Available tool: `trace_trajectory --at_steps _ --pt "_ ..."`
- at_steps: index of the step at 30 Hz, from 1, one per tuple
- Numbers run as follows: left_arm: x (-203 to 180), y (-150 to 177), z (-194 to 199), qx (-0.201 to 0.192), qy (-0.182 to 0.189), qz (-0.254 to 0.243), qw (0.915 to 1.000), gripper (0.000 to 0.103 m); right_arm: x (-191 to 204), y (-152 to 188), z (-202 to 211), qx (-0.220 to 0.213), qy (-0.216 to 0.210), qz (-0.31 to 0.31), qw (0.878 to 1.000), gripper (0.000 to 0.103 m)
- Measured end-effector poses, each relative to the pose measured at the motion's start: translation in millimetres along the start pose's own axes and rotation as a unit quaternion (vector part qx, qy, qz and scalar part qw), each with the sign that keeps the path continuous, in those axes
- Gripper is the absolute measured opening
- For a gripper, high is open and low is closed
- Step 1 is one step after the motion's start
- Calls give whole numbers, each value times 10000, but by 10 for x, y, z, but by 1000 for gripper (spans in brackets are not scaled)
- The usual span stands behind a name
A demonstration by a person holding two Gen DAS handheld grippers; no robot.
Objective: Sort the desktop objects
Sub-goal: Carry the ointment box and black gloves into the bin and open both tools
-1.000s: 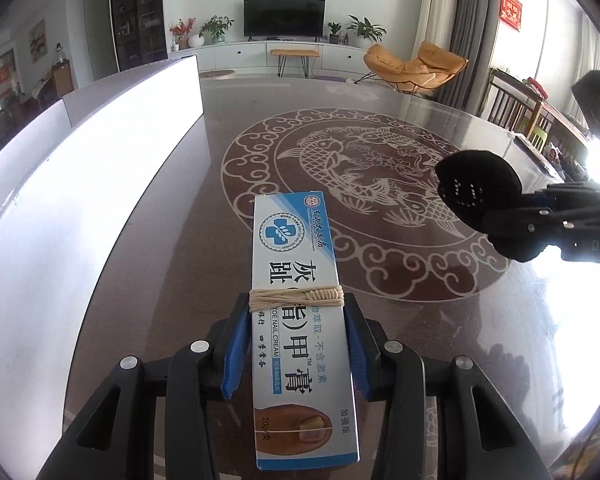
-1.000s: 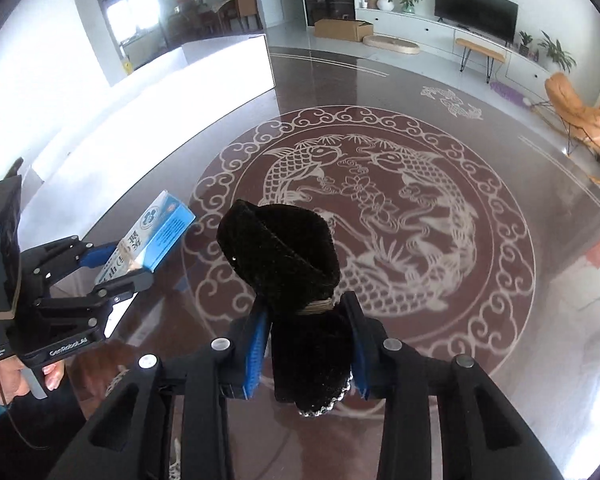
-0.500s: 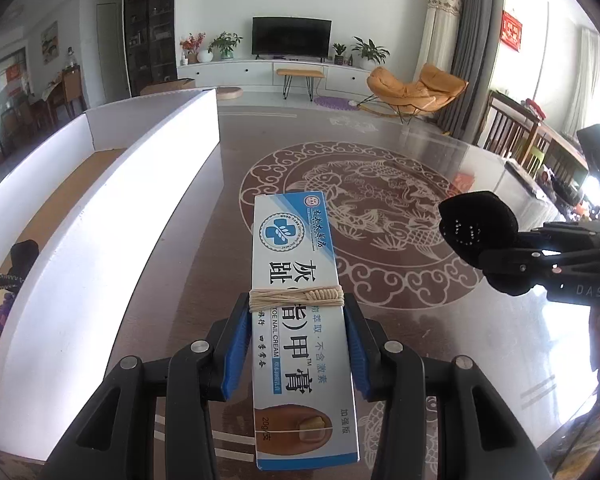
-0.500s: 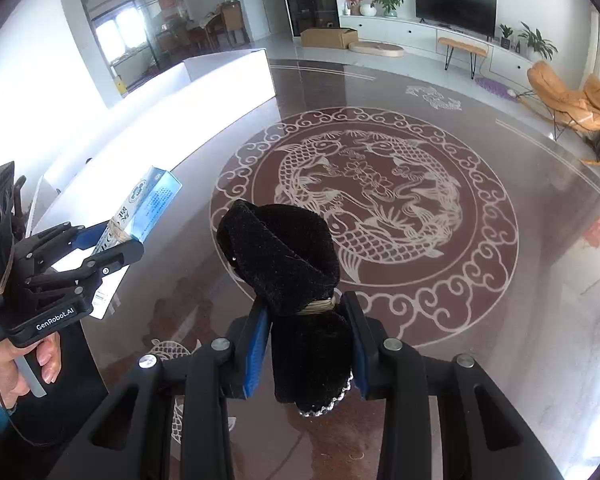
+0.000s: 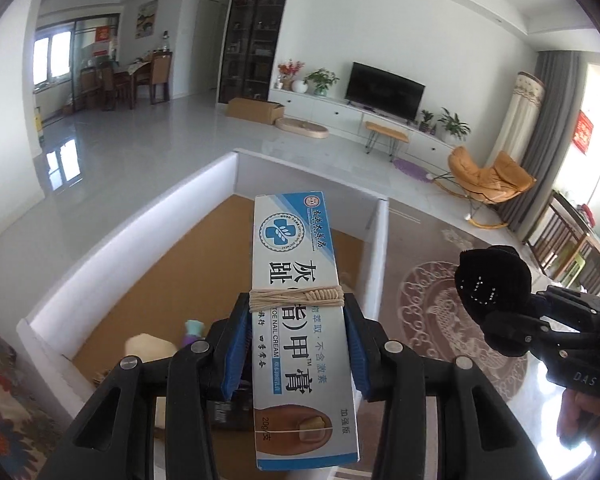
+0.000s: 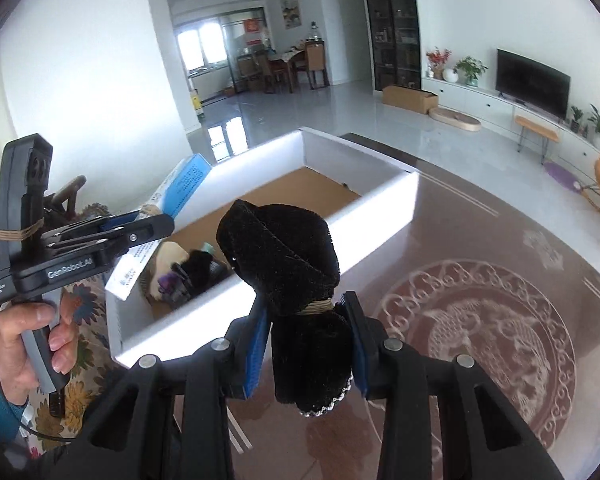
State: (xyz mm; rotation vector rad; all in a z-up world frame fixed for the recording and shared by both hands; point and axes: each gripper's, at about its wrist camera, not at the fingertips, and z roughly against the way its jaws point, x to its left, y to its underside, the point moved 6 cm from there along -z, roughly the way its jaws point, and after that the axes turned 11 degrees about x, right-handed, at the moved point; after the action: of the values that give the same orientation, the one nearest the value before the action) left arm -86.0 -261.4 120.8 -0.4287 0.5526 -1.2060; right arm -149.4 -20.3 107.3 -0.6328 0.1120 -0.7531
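My left gripper (image 5: 296,320) is shut on a long white and blue nail cream box (image 5: 296,280) bound with a rubber band, held above the near end of a white-walled box with a brown floor (image 5: 204,256). My right gripper (image 6: 304,320) is shut on a black velvet pouch (image 6: 284,256) tied with string, held over the dark table to the right of the white box (image 6: 372,204). The left gripper (image 6: 112,236) with the cream box (image 6: 180,184) shows in the right wrist view; the pouch (image 5: 488,280) shows in the left wrist view.
Several small items lie at the near end of the white box: a cream-coloured object (image 5: 148,346), a purple and teal thing (image 5: 192,330), a black thing (image 6: 196,268). The dark table carries a round fish pattern (image 6: 480,328). A floral cloth (image 5: 4,396) lies left of the box.
Both grippers have risen and swung left toward the white box. The left gripper with the cream box now hangs over the box interior; the items inside have come into view.
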Motion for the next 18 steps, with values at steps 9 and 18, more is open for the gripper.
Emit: trace_trajectory --at_steps 9,18 --pt "740 93 -728 1066 -616 299 9919 45 837 -831 -1465 859 374 890 9916 38" --pt "799 210 -511 266 -1164 537 9914 99 592 -894 -1765 974 109 45 9952 100"
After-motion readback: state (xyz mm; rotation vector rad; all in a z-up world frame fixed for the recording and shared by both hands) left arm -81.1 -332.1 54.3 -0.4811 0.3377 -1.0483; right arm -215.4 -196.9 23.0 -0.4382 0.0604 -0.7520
